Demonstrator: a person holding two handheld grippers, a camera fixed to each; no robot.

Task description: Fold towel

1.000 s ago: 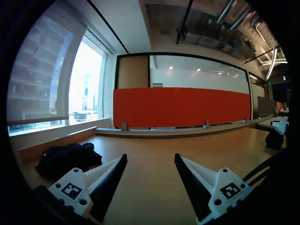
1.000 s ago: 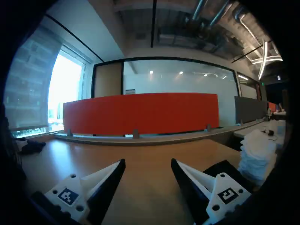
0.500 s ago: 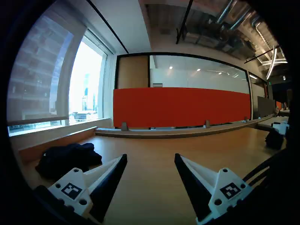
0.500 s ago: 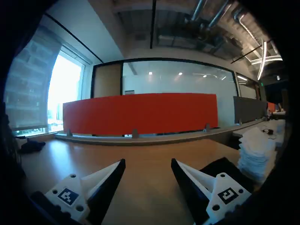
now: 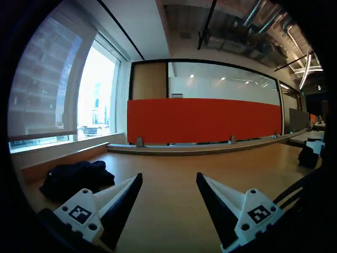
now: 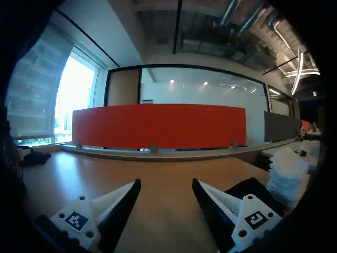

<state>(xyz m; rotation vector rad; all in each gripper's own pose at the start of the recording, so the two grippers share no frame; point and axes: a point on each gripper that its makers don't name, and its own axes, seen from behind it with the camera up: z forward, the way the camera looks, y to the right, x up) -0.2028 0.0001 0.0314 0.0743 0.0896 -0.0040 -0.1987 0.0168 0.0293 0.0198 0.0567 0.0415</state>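
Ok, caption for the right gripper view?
Open right gripper facing across a wooden table; white towel stack and dark cloth at right, red divider behind.

Cloth heap (image 5: 76,179) on table (image 5: 177,173) at left, towel stack (image 6: 290,177) at right, divider panel (image 5: 202,120) behind table

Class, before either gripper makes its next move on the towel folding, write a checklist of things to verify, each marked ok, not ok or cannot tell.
1. Left gripper open, holding nothing: ok.
2. Right gripper open, holding nothing: ok.
3. Towels in sight: ok, white stack at the right gripper's right.
4. Towel spread flat on the table: not ok, bare wood between the fingers.
5. Whether the dark cloth is a towel: cannot tell.
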